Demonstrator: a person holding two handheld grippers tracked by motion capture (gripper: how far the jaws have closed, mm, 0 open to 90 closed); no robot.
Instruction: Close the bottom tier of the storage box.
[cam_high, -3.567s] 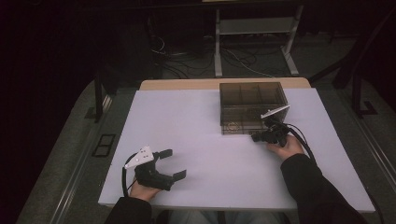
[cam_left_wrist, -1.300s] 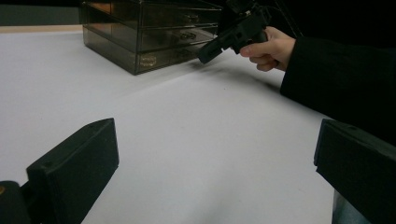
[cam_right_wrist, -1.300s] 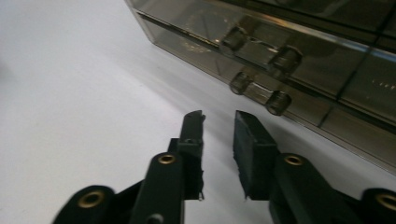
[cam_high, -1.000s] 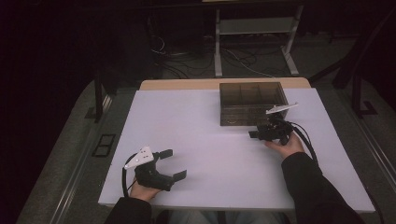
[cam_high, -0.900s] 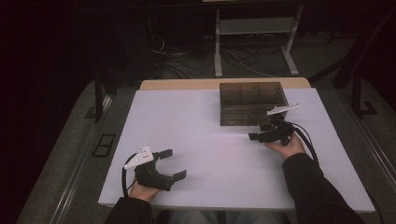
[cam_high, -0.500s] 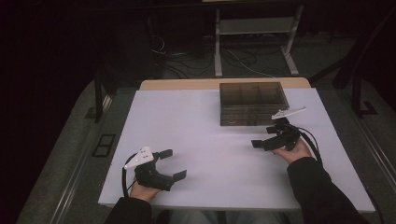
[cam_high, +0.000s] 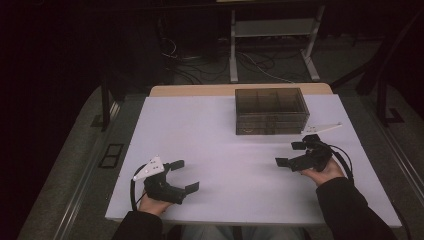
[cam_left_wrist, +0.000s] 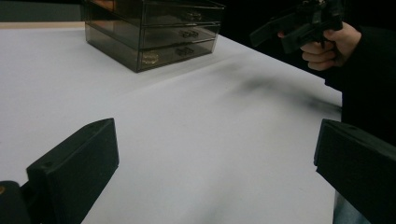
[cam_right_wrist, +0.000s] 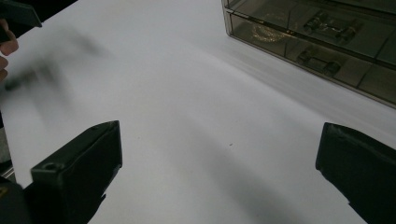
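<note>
**Right gripper backs away from the box**

Since the earlier frames, the right gripper (cam_high: 289, 154) has moved away from the box (cam_high: 270, 111), toward the lower right of the high view. Its jaws have just been opening and now stand wide, with nothing between them. The right gripper view shows bare white table (cam_right_wrist: 187, 116) between the jaws and the box (cam_right_wrist: 322, 42) at the upper right.

At the lower left of the high view, the left gripper (cam_high: 183, 175) has stayed in place. Its jaws are wide too, and hold nothing.

The box is dark, see-through and has drawers. It sits at the upper middle of the table (cam_high: 225, 145), well apart from both grippers. In the left gripper view the box (cam_left_wrist: 149, 32) is at the top, and the right gripper (cam_left_wrist: 275, 35) is at the upper right.
</note>
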